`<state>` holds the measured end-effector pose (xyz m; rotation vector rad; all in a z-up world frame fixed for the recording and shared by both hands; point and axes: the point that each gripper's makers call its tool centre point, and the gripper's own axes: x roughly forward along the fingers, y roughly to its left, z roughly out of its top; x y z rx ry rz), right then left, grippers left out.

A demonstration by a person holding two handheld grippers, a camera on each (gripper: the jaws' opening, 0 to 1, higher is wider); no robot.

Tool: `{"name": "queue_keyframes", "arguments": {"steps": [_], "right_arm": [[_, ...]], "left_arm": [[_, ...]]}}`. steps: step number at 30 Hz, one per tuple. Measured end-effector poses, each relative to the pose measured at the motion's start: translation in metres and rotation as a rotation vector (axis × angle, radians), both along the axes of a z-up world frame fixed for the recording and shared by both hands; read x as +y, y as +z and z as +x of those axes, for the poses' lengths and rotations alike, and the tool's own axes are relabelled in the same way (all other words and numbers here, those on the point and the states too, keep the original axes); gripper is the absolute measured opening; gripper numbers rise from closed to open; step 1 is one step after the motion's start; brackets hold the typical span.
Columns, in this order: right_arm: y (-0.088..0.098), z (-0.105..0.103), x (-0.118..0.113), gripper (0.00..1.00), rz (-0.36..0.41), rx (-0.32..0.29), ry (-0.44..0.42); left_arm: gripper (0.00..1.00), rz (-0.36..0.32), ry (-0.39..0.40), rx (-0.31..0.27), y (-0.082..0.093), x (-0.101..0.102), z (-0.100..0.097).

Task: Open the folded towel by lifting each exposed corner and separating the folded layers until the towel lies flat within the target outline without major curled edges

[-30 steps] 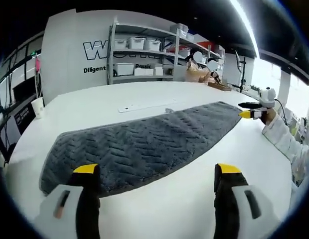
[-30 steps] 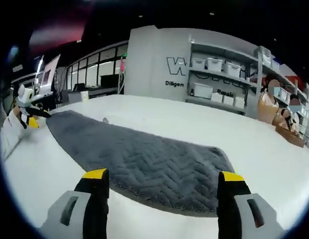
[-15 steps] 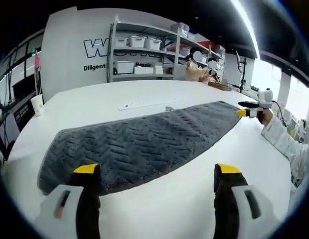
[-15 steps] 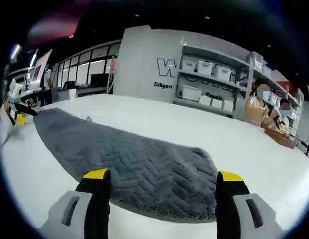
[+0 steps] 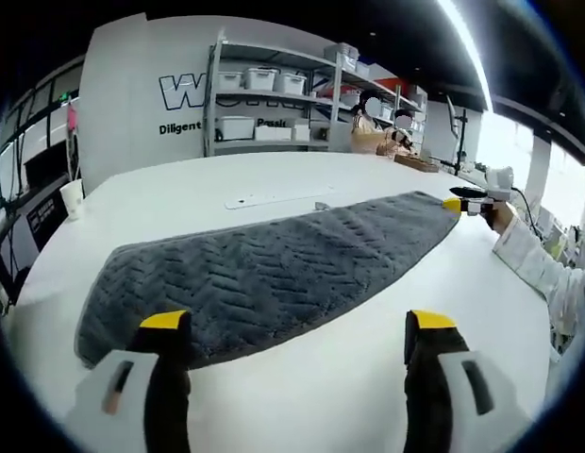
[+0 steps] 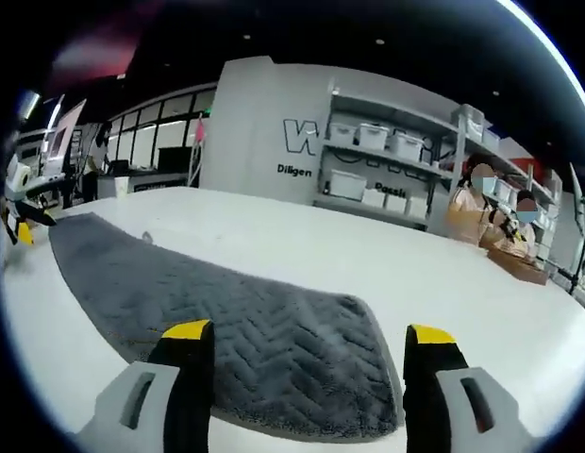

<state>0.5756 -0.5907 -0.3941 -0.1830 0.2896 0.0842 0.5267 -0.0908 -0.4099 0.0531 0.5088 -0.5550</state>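
Both claws are spread apart and empty. Just ahead of the left claw [image 5: 294,332] the grey towel [image 5: 274,269] lies as a long strip on the white table [image 5: 179,198]; the right claw [image 6: 298,342] faces its far end. It looks mostly opened, with perhaps one lengthwise fold left.
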Motion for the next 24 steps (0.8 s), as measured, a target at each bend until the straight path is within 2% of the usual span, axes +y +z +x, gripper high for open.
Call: {"name": "queue_keyframes", "arguments": {"steps": [24], "right_arm": [[-0.006,0.030,-0.028,0.81,-0.043,0.021,-0.039]], "left_arm": [[0.92,0.014,0.003,0.005,-0.001,0.002,0.002]]}}
